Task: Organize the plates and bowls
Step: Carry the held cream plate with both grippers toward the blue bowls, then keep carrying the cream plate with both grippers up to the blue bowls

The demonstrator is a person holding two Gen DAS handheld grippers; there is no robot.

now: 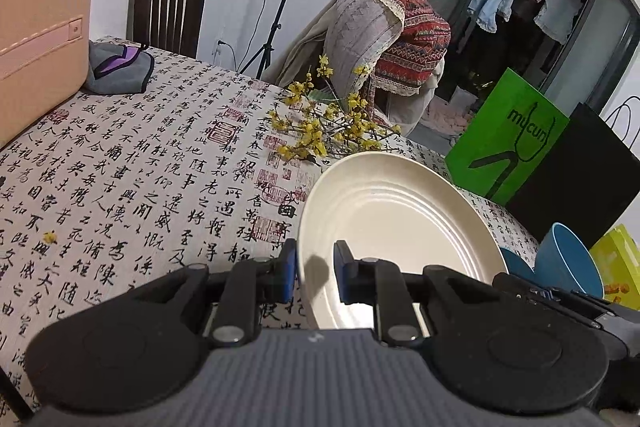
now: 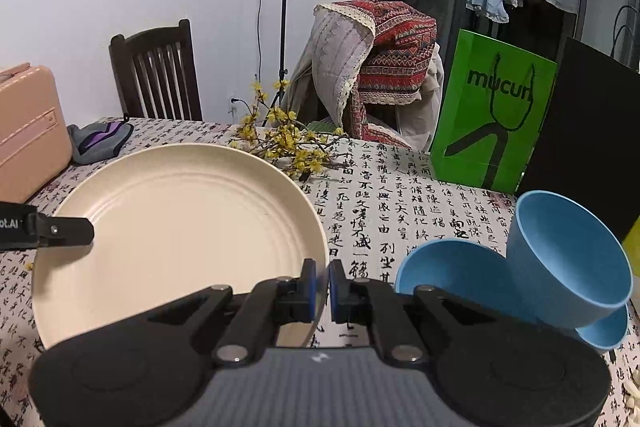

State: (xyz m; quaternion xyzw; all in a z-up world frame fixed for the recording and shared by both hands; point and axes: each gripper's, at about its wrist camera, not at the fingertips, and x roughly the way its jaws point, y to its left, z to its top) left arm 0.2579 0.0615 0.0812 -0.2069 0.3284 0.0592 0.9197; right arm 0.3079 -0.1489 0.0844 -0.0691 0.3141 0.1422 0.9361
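Table (image 2: 400,195) with script-print cloth; cream plate (image 2: 180,227) held above it between both tools, blue bowls (image 2: 560,259) just to its right. Left gripper (image 1: 316,269) pinches the plate's left rim. Right gripper (image 2: 322,285) pinches the right rim, jaws nearly together.

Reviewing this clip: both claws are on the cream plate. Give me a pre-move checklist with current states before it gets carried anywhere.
1. Left claw clamps the cream plate rim: ok.
2. Right claw clamps the plate's opposite edge: ok, its jaws are nearly together on the rim.
3. Plate empty: ok.
4. Plate clear of the tablecloth: cannot tell.
5. Plate clear of the blue bowls and the tilted blue cup: ok.
6. Yellow flower sprigs clear of the plate's far rim: cannot tell.
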